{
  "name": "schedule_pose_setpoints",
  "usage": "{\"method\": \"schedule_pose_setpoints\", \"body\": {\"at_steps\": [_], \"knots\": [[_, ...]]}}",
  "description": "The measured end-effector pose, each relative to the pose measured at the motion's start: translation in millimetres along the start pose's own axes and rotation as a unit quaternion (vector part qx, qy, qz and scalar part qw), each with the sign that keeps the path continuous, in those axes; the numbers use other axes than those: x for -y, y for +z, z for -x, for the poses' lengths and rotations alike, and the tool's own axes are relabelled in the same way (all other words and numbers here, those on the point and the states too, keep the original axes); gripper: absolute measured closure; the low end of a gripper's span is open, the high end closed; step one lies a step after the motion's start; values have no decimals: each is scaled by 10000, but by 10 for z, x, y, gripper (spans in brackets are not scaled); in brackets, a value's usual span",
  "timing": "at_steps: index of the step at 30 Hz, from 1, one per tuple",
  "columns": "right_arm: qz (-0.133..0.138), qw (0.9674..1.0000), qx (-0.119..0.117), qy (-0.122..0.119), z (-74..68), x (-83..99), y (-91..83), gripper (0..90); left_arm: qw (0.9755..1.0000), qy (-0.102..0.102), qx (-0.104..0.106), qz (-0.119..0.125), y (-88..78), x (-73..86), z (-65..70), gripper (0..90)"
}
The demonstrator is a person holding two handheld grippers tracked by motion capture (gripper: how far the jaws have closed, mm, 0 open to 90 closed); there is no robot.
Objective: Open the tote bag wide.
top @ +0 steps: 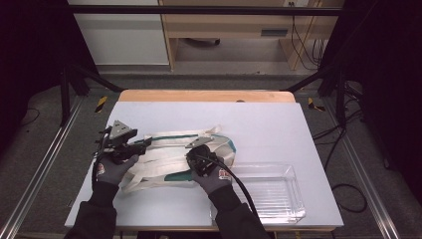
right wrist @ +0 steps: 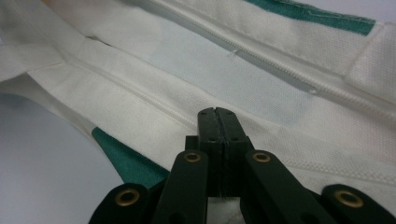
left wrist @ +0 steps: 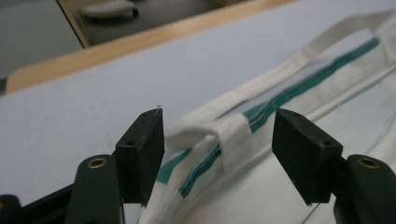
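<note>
Canvas tote bag (top: pixel 174 159) with green trim lies flat mid-bench (top: pixel 268 129), its handle (left wrist: pixel 210 128) framed by the wide-open left claw (left wrist: pixel 217 149), the right claw (right wrist: pixel 218 122) pinched tight, apparently on bag fabric, clear tray (top: pixel 268 191) nearby, handling seemingly just begun.

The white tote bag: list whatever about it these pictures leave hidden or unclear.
- Inside of the tote bag: hidden in the high view by its own cloth, lying flat.
- What the shut right gripper pinches: in the right gripper view the jaws meet over the fabric, and they cover any cloth between them.
- Bag's middle in the high view: covered by both gloved hands and the left gripper.
- Printing on the bag: too small or blurred.
</note>
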State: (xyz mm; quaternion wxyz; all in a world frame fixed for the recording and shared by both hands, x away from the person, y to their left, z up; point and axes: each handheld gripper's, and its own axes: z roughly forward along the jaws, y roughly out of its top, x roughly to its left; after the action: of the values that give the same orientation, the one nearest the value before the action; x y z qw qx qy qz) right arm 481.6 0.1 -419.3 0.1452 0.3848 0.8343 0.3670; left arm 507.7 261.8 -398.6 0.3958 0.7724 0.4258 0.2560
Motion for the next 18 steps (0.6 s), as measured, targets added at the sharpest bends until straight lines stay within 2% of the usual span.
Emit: {"method": "schedule_pose_setpoints", "body": {"at_steps": [2, 5, 6, 7, 11, 14, 16, 18], "knots": [[40, 10000, -7, -4, 2, -4, -16, 870, 9997, 27, -6, -223, 74, 55, -7, 354], [130, 9999, -33, -40, -10, -14, -68, 809, 9991, -32, -35, -416, 109, 107, -20, 472], [199, 9998, -34, -68, -23, -17, -114, 741, 9990, -66, -9, -442, 111, 120, -29, 591], [199, 9998, -34, -68, -23, -17, -114, 741, 9987, -108, 9, -491, 114, 132, -35, 591], [355, 9992, -107, -128, -40, 14, -182, 574, 9980, -98, 54, -627, 132, 171, -35, 746], [427, 9989, -88, -198, -59, 36, -212, 467, 9978, -74, 61, -649, 124, 173, -20, 804], [400, 9989, -52, -239, -63, 41, -228, 428, 9980, -91, 65, -626, 109, 175, -16, 818], [430, 9986, 19, -316, -66, 49, -239, 393, 9981, -190, 104, -574, 89, 177, -27, 824]]}}
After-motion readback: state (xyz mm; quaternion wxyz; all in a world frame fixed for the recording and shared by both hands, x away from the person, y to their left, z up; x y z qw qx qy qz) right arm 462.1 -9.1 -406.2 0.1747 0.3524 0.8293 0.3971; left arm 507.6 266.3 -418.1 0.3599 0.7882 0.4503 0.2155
